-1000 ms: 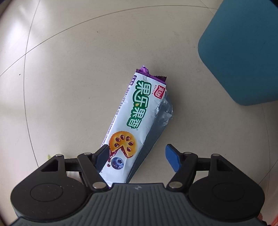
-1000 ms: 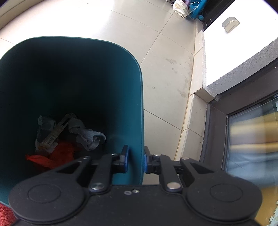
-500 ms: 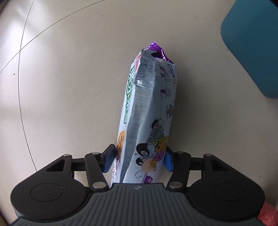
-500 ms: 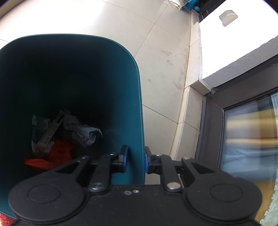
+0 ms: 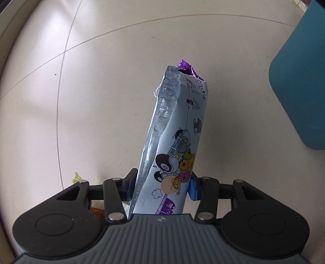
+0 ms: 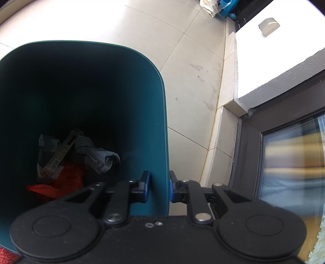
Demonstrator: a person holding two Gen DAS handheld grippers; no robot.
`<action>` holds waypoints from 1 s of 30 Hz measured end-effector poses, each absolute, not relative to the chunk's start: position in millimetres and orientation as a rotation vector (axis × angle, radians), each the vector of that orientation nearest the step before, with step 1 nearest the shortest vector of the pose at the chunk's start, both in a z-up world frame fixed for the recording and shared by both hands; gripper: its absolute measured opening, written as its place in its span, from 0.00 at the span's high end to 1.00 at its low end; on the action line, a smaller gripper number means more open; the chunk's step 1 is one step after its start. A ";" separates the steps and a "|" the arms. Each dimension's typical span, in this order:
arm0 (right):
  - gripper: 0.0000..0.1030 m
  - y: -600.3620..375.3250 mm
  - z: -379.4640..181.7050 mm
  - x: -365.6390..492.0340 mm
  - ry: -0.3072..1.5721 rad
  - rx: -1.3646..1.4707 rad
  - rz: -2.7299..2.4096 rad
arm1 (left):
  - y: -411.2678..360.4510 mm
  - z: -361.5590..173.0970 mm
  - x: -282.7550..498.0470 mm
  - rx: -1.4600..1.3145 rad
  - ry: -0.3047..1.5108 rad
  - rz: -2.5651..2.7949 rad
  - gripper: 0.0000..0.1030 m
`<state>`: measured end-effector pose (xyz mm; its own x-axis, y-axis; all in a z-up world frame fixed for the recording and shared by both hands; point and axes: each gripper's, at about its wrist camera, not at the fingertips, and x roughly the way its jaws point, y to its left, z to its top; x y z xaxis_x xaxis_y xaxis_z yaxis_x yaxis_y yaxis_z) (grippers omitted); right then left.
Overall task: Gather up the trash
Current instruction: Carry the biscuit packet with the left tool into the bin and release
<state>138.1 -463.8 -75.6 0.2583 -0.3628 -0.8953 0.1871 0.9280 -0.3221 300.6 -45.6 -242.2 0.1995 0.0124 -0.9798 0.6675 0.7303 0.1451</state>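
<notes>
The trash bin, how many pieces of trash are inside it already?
3 that I can see at the bottom of the teal bin: crumpled grey paper, a barcoded strip and something red. More may hide underneath.

Beige tiled floor [image 5: 101, 101] with dark grout lines | white wall [image 6: 274, 50] bearing a small grey fitting [image 6: 268, 26] | dark window frame [image 6: 249, 146] beside glass pane [image 6: 294, 162] | blue object [image 6: 226, 8] at far floor edge

The wrapper [image 5: 174, 138] sits between the left tool's [image 5: 161, 187] fingers, the bin [image 5: 300, 81] to its right.
</notes>
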 end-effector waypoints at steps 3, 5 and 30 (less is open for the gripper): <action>0.86 -468.1 -71.7 136.7 1.246 -0.146 -0.337 | -42.1 -212.6 289.6 0.602 1.288 -0.467 0.54; 0.87 -468.5 -69.8 135.4 1.234 -0.147 -0.316 | -44.7 -191.7 283.3 0.584 1.278 -0.438 0.54; 0.96 -447.2 -44.7 111.5 1.045 -0.210 -0.086 | -140.4 52.7 155.7 0.316 1.078 -0.520 0.54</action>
